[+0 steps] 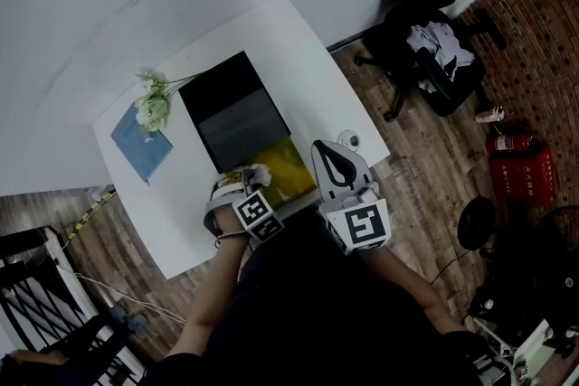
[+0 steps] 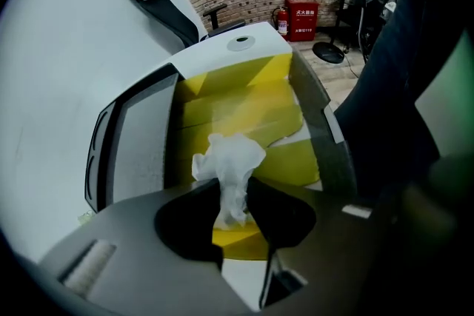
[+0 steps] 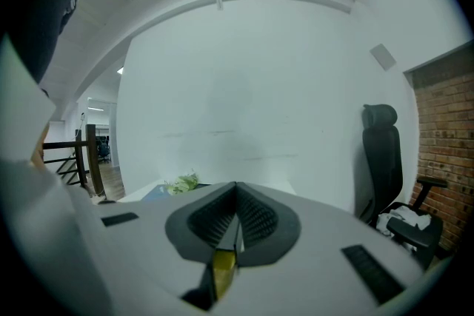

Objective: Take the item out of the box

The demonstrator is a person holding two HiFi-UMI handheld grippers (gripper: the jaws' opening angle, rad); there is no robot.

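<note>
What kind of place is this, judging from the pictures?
Probably an office or a workshop room: an office chair stands on a wooden floor, near a white table, and a red fire extinguisher stands by a brick wall.

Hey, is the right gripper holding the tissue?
No, the right gripper is shut with nothing between its jaws; the left gripper pinches the tissue.

The left claw (image 2: 235, 196) is pinching a white tissue (image 2: 228, 159) between its jaws. Just to its right, the right claw (image 1: 326, 149) points forward, and its jaws are pressed together.
</note>
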